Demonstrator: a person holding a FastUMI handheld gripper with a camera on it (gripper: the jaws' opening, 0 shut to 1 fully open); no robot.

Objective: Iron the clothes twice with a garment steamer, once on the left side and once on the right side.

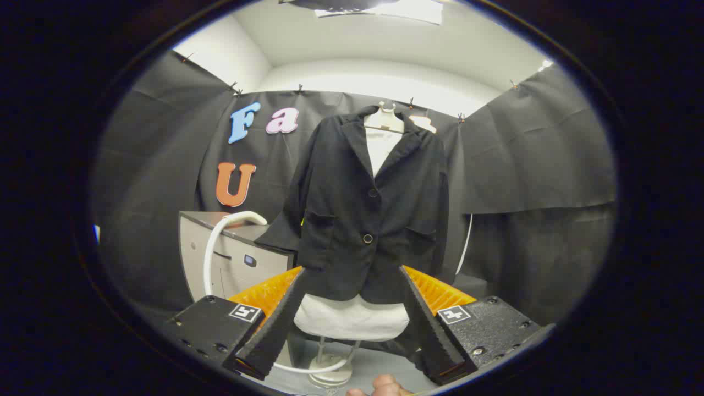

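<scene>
Gripper view: 1 jacket (366,220), gripper (352,286) seemingly open.

Open-fingered gripper (352,278) faces the black jacket (360,220) on its mannequin; open room to its right, while a grey cabinet (234,258) and white hose (212,253) crowd its left

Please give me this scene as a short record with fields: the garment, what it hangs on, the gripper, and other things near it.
garment: black jacket, buttoned, hanging upright
support: white mannequin torso on a stand
gripper: gripper open, fingers apart, holding nothing, jacket beyond them
hose: white hose curving over a grey cabinet beside the jacket
person: hand below the fingers
</scene>
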